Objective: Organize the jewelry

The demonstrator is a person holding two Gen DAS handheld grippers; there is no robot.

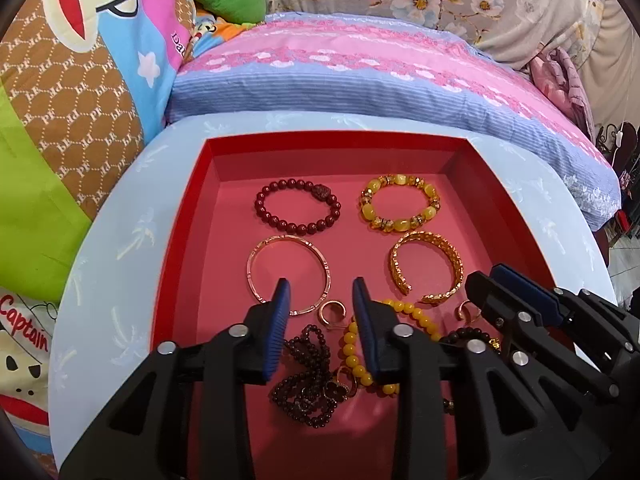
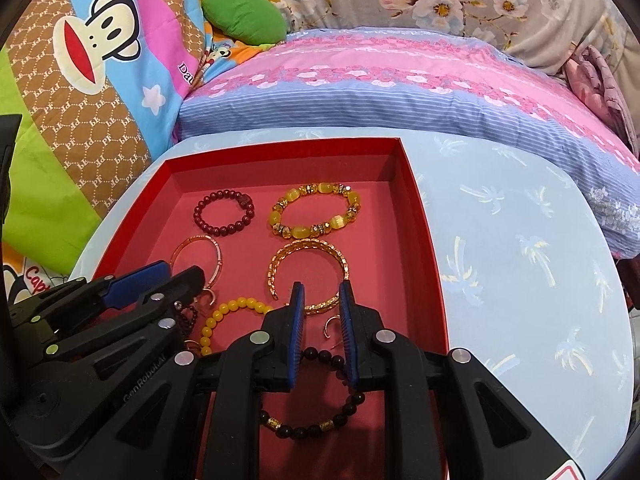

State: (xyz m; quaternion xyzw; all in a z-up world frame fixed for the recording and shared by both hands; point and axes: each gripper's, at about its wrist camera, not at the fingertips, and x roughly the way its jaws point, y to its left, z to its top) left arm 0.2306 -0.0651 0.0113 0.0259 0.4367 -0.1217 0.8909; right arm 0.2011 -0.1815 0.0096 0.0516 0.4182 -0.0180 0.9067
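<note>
A red tray (image 1: 188,208) (image 2: 420,216) holds the jewelry. At its back lie a dark red bead bracelet (image 1: 298,205) (image 2: 224,210) and a yellow stone bracelet (image 1: 400,202) (image 2: 314,210). In front of them lie a thin rose-gold bangle (image 1: 288,274) (image 2: 198,258) and a gold cuff (image 1: 426,268) (image 2: 308,274). My left gripper (image 1: 322,300) is open above a dark bead necklace (image 1: 308,380), a yellow bead bracelet (image 1: 356,344) (image 2: 230,314) and a small ring (image 1: 332,312). My right gripper (image 2: 320,300) is open over a black bead bracelet (image 2: 312,412), near another ring (image 2: 332,326).
The tray sits on a light blue round surface (image 2: 520,260) (image 1: 112,248) with palm prints. Behind it lie a pink and blue pillow (image 1: 380,76), a cartoon monkey quilt (image 1: 80,60) and a green cushion (image 2: 244,16). The right gripper's body (image 1: 540,320) crosses the tray's right front.
</note>
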